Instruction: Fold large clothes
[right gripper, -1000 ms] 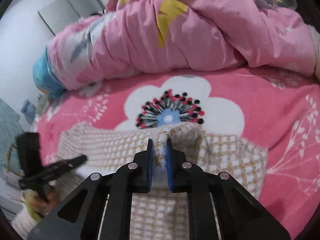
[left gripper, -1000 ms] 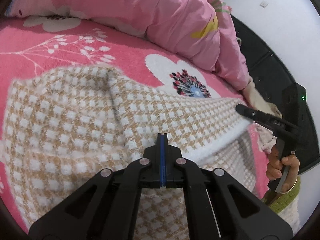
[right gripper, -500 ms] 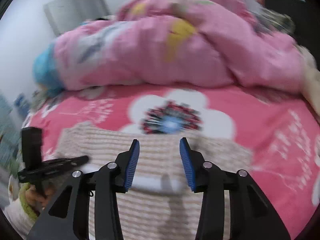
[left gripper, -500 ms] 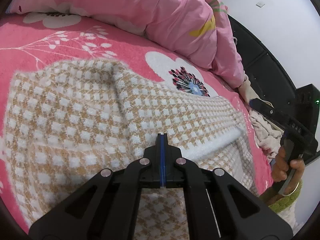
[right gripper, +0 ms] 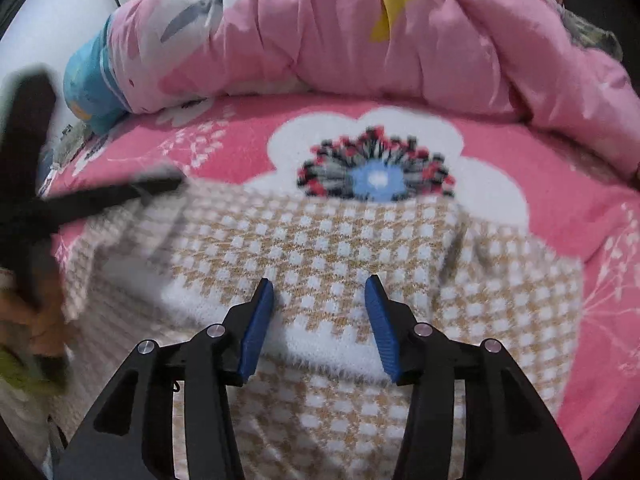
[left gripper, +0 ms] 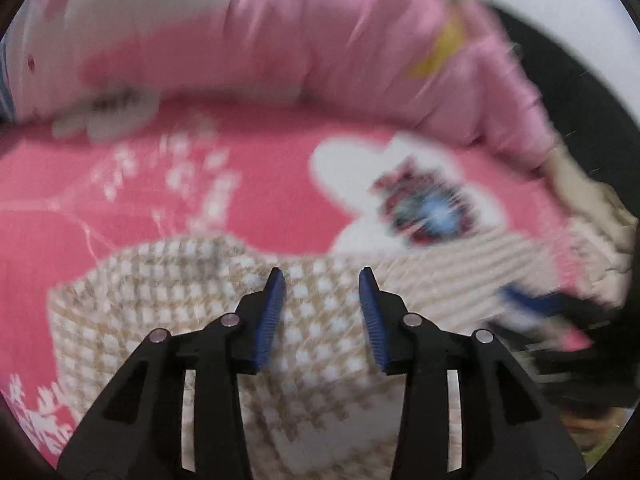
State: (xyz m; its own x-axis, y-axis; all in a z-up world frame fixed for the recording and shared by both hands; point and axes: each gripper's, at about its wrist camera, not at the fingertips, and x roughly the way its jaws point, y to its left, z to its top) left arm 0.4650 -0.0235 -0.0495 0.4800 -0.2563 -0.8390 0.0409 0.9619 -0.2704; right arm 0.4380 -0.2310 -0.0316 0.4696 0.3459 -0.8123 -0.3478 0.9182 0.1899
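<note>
**Both claws released over the folded checked garment**

The tan-and-white checked knit garment (right gripper: 320, 248) lies on the bed, spread over a pink flowered blanket (right gripper: 560, 184), with a bunched pink quilt (right gripper: 320, 32) behind it. A white fuzzy band (right gripper: 320, 340) runs across the garment just ahead of the right claw; it reads as a hem laid over the lower layer, which suggests one fold is already set down.

The right claw (right gripper: 319, 312) stands partly open above that band, its blue pads (right gripper: 256, 328) clear of the cloth and nothing between them. The left claw (left gripper: 322, 312) is likewise partly open over the garment's other side, empty; its jaws have just been opening. The left wrist view is blurred, so finer detail there cannot be told.

In the right wrist view the left claw appears as a dark blurred shape (right gripper: 100, 196) at the garment's far corner, held by a hand (right gripper: 36, 320).

Judgement: both claws are parted because the carried edge has been let go. The next move likely calls for a new grip on an edge or corner to make a further fold.
</note>
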